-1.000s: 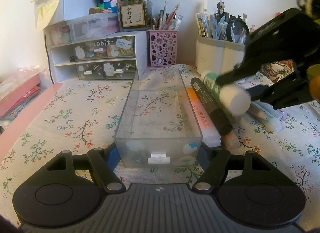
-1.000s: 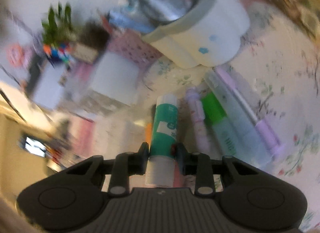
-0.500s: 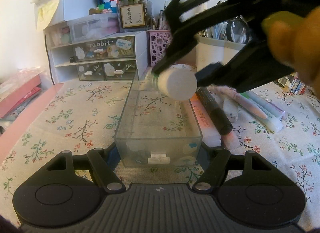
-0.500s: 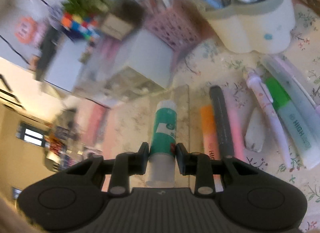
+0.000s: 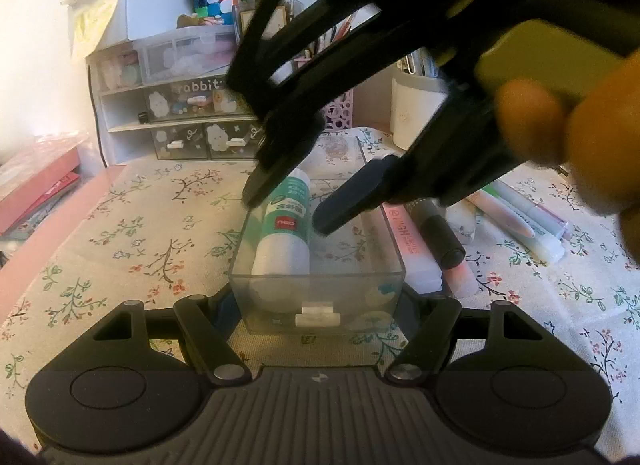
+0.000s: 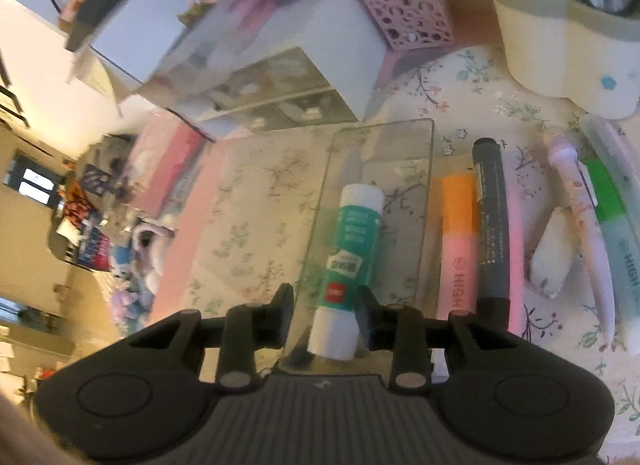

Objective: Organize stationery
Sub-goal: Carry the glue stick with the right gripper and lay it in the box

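Holding the green-and-white glue stick (image 6: 347, 265) low inside the clear plastic drawer box (image 5: 320, 297), the right claw (image 6: 325, 311) is clamped on it, left claw (image 5: 316, 319) gripping the box front, while markers (image 6: 492, 225) at 3 o'clock wait on the desk (image 5: 120, 225).

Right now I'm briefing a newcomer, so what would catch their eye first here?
The right tongs hold a green-and-white glue stick inside the clear drawer at centre. The left tongs clamp that drawer's near end. Highlighters and a black marker lie right of it.
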